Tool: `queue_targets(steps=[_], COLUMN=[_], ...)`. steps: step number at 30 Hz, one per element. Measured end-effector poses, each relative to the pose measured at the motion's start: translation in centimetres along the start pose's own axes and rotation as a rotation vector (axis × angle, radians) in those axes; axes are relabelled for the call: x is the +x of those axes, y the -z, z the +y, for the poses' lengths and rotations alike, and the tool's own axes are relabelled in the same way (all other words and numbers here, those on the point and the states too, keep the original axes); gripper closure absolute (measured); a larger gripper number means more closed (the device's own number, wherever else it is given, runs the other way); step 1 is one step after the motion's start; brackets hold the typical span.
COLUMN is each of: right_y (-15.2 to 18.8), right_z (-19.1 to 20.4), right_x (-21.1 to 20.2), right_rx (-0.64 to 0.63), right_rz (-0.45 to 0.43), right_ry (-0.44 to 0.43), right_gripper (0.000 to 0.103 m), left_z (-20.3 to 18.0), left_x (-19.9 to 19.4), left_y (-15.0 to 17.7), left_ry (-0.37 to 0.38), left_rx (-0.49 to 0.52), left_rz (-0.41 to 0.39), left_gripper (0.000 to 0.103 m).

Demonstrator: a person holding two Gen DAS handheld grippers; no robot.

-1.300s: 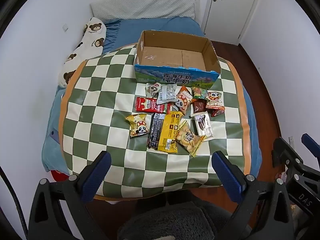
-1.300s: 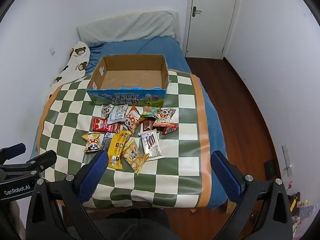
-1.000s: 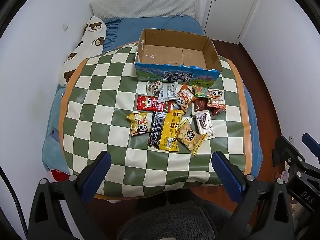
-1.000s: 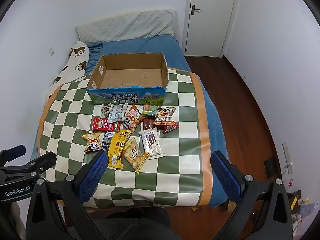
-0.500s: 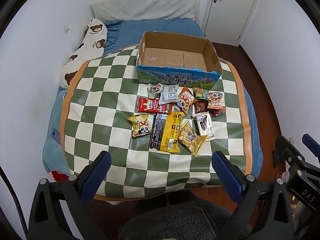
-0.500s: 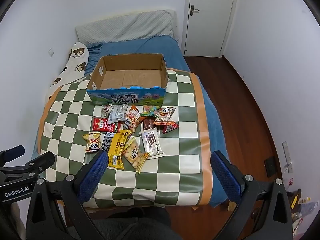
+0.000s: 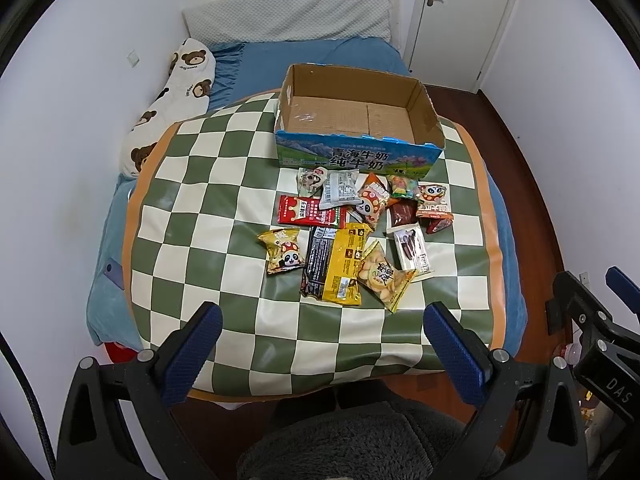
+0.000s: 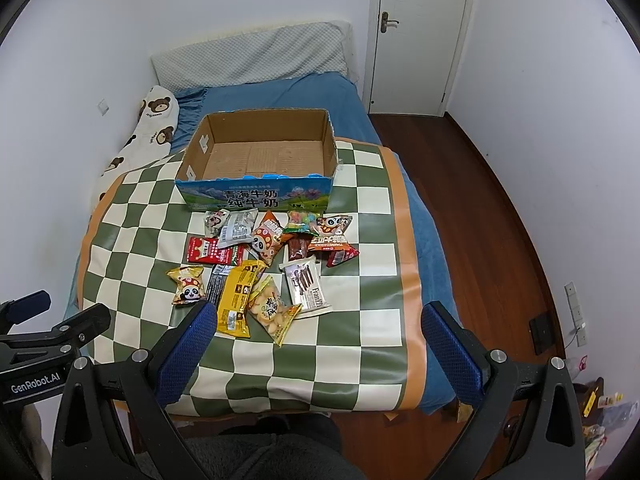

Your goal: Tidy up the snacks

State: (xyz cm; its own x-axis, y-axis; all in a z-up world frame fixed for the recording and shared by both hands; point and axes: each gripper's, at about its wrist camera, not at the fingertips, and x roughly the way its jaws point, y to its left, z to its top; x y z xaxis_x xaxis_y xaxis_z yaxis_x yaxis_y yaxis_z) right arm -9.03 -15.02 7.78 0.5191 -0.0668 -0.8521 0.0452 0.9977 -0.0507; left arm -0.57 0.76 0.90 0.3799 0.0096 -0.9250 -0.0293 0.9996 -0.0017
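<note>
Several snack packets lie in a heap on a green-and-white checked mat (image 7: 192, 240) (image 8: 360, 320): a yellow packet (image 7: 345, 264) (image 8: 238, 300), a red one (image 7: 308, 211) (image 8: 212, 251), a panda bag (image 7: 282, 255) (image 8: 187, 285), a biscuit bag (image 7: 382, 275) (image 8: 272, 307) and a white wafer pack (image 7: 412, 249) (image 8: 307, 287). Behind them stands an empty cardboard box (image 7: 356, 158) (image 8: 256, 198). My left gripper (image 7: 320, 336) is open, well short of the heap. My right gripper (image 8: 316, 332) is open too, its left fingertip close in front of the yellow packet.
The mat covers a blue bed (image 7: 320, 54) with a grey pillow (image 7: 288, 16) and a bear-print cushion (image 7: 176, 100). A white wall runs along the left. Wooden floor (image 8: 500, 240) and a white door (image 8: 420, 36) lie to the right. A grey fuzzy seat (image 7: 352, 440) sits below.
Both views have drifted slightly; the box and packets sit a little lower and nearer in frame. Both grippers stay open and nothing on the mat has moved.
</note>
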Motion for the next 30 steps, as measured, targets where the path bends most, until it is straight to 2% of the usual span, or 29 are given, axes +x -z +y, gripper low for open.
queue_targets(steps=[30], right_y=[-0.94], right_z=[0.33], right_x=[-0.57], right_rx=[0.004], right_rz=[-0.004], right_ry=[-0.002], right_gripper=[0.000], left_z=[0.17], left_x=[-0.10], left_y=[0.03], left_ry=[0.002], left_rx=[-0.002], left_rz=[-0.001], left_gripper=[0.000])
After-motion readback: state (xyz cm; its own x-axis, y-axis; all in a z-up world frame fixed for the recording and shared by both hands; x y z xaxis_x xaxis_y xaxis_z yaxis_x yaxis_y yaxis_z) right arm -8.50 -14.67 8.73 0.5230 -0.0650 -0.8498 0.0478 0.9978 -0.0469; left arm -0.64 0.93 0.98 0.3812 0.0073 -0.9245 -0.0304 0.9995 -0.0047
